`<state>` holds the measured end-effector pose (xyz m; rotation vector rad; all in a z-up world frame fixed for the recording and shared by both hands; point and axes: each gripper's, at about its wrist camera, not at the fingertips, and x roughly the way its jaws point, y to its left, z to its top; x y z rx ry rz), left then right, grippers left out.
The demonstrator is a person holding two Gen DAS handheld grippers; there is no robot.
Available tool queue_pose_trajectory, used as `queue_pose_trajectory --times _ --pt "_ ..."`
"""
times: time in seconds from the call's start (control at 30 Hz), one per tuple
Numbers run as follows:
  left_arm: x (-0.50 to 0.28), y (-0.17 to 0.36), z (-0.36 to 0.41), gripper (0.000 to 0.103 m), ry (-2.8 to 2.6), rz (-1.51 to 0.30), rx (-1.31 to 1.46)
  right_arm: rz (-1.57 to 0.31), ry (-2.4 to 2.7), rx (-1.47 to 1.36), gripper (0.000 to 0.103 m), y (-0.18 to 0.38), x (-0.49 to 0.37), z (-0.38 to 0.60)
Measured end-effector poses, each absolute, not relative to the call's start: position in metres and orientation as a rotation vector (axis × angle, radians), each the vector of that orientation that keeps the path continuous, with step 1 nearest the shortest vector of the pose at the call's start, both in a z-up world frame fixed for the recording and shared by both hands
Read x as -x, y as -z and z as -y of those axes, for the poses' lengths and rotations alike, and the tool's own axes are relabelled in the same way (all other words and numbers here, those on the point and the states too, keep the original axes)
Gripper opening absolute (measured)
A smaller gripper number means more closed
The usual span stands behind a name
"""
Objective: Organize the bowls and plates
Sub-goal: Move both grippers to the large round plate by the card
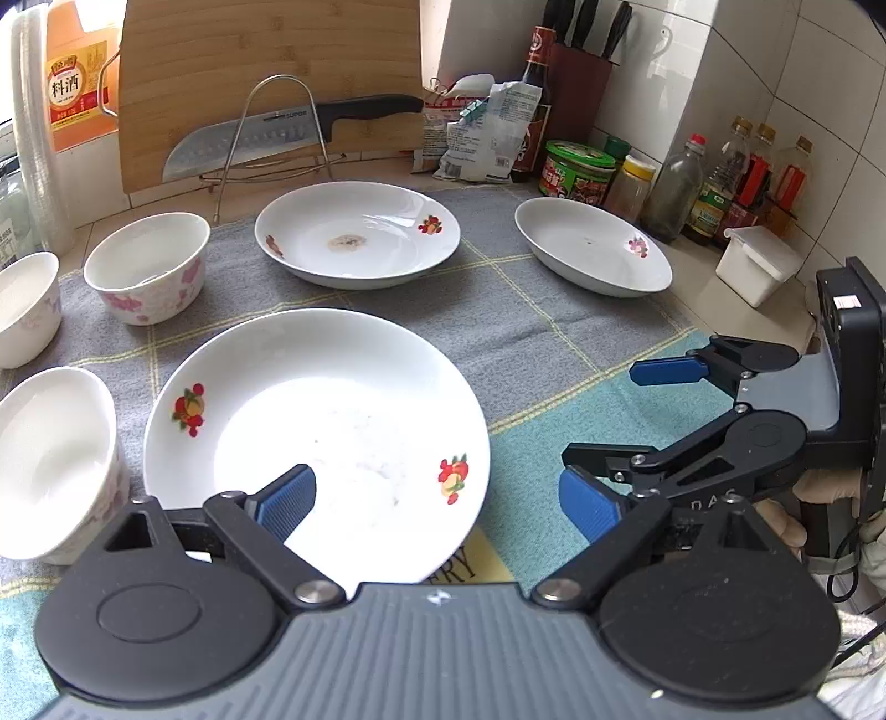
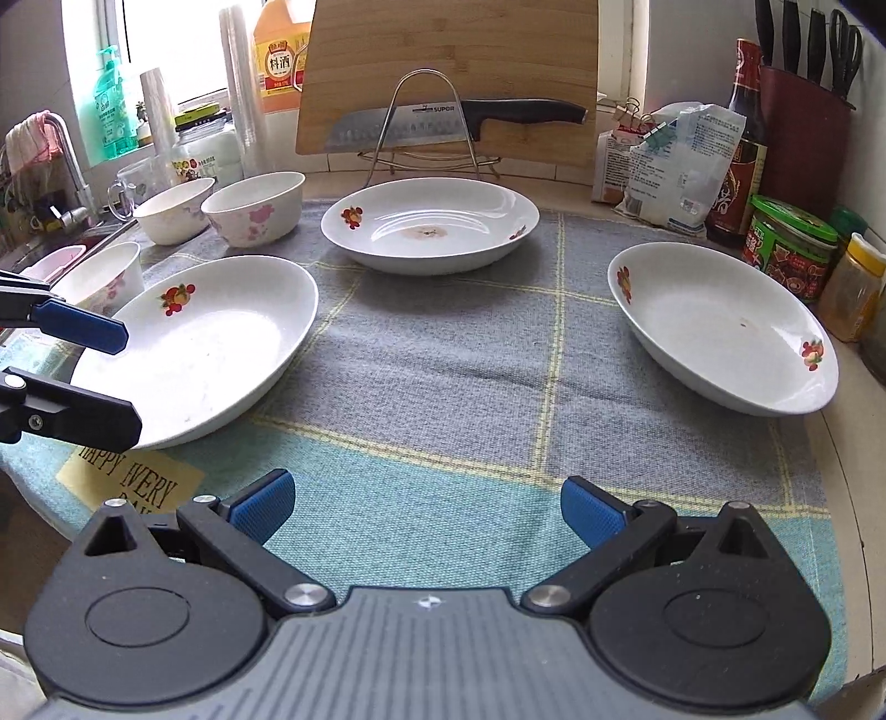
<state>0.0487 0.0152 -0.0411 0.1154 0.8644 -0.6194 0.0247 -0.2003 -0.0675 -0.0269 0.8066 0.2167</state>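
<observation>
Plate (image 1: 315, 421) under open left gripper (image 1: 437, 504)

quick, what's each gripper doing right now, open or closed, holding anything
Left gripper: open, holding nothing, over the near plate.
Right gripper: open, holding nothing, above the cloth.

I get bright daylight from the window (image 2: 166, 50), blown out w/ glare. Soft shadows under plates. Heavy fisheye bend + dark corners in both views; focus sharp.
</observation>
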Motion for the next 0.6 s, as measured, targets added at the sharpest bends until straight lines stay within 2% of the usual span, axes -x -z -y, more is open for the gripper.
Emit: queue_pose_trajectory --times 0.33,0.6 --pt "-0.046 0.046 -0.078 0.094 0.592 -0.875 -0.07 -0.796 -0.184 0.03 0.103 0.057 -0.027 0.157" --pt "-0.05 0.07 -0.105 0.094 0.617 -0.908 -0.103 -0.788 -0.145 0.042 0.103 0.047 -0.026 0.125"
